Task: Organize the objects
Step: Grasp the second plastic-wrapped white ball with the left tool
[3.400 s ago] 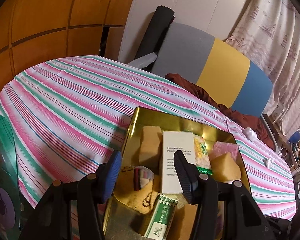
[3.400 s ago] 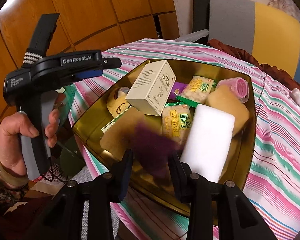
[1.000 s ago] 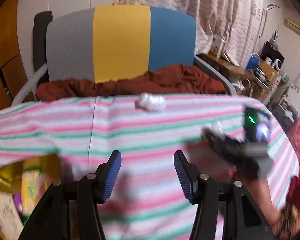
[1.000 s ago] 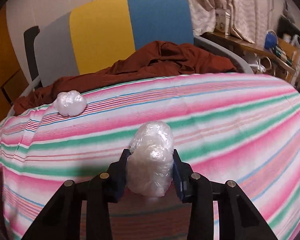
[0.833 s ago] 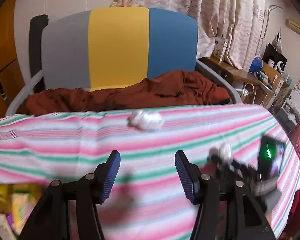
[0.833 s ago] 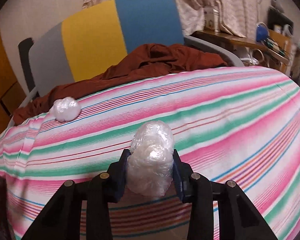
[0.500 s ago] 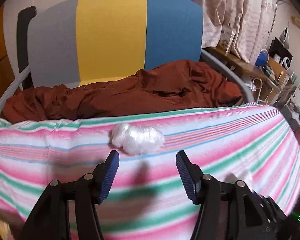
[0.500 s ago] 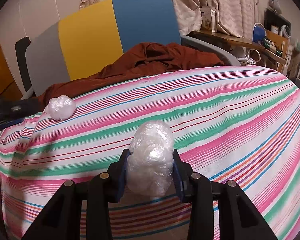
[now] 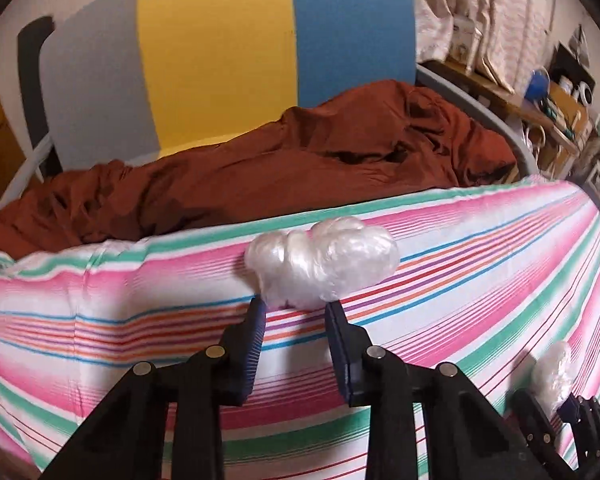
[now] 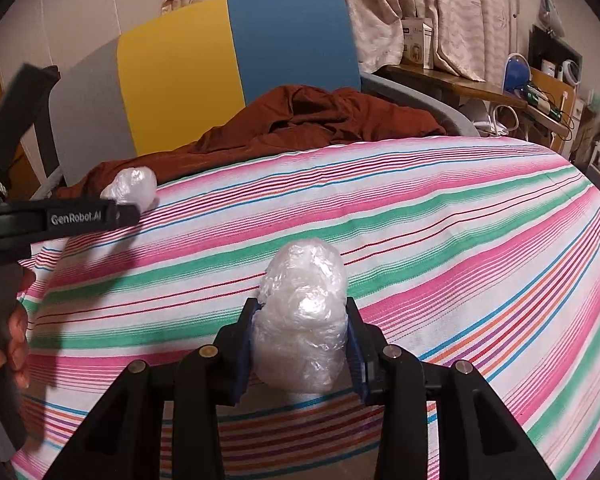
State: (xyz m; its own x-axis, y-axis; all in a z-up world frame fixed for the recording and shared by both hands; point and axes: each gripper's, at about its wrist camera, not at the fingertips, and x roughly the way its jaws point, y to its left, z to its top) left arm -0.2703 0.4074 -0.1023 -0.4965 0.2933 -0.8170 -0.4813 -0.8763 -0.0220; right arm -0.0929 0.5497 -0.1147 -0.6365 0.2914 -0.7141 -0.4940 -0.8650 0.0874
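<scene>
Near the far edge of the striped tablecloth (image 9: 480,280) lies a white crumpled plastic wad (image 9: 320,264). My left gripper (image 9: 296,306) has its jaws drawn in, and the tips pinch the wad's near lower edge. The right wrist view shows the same wad (image 10: 132,190) just past the left gripper's black body (image 10: 80,216), which a hand (image 10: 12,340) holds. My right gripper (image 10: 302,308) is shut on a second clear plastic wad (image 10: 304,280), held just over the cloth. This second wad (image 9: 556,372) also shows at the lower right of the left wrist view.
Behind the table stands a chair with a grey, yellow and blue back (image 9: 216,52). A rust-brown cloth (image 9: 300,160) is heaped on its seat against the table's edge. A cluttered wooden shelf (image 10: 520,92) and curtains stand at the right.
My left gripper has moved forward and down to the wad at the table's far edge, and its wide jaws have come together on it. The right gripper has kept still with its wad.
</scene>
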